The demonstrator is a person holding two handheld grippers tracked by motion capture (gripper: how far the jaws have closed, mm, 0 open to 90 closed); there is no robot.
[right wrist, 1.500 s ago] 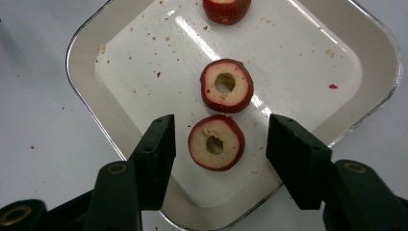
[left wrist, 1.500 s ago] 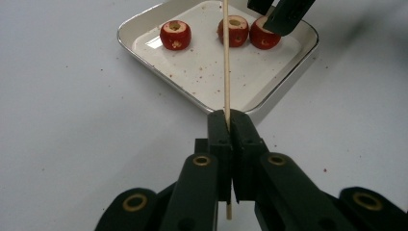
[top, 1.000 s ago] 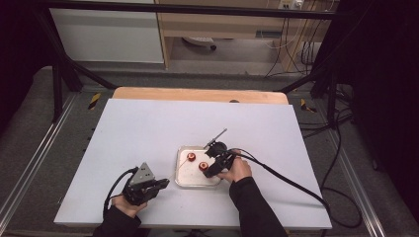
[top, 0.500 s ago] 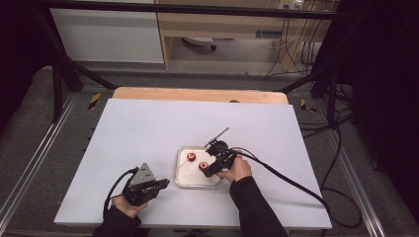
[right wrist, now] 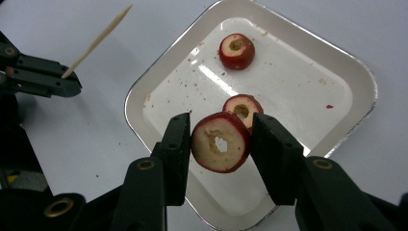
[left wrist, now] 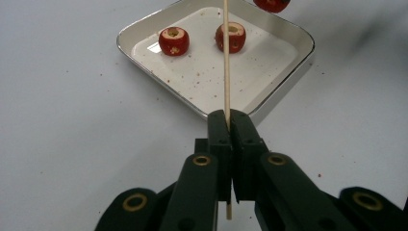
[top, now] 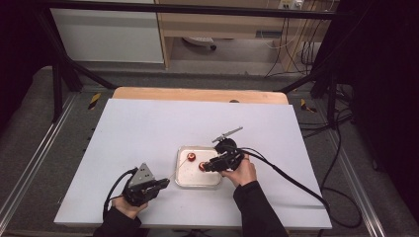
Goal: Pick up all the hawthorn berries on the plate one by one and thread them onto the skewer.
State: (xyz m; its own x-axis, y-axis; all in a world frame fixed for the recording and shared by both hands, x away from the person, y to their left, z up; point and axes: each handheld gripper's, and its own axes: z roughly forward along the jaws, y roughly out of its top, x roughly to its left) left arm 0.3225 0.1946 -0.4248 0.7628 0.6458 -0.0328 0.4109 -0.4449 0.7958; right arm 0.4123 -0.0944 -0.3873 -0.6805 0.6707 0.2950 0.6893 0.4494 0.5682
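1. We see our left gripper point(top: 160, 184) low on the white table point(top: 148, 128), just left of the tray point(left wrist: 288, 79), its jaws pressed together on a thin wooden stick point(left wrist: 225, 57).
2. In the left gripper view the stick runs straight up from the jaws and points out over the tray; its bottom end pokes out below them.
3. Our right gripper point(right wrist: 219, 142) is clamped on a cored red fruit point(right wrist: 220, 142), one pad on each side, with the hollow centre facing the camera.
4. That fruit hangs above the tray's near part, clear of its floor.
5. Two more cored red fruits lie in the tray: one point(right wrist: 243, 108) just behind the held one, another point(right wrist: 236, 51) farther back.
6. Crumbs speckle the tray floor.
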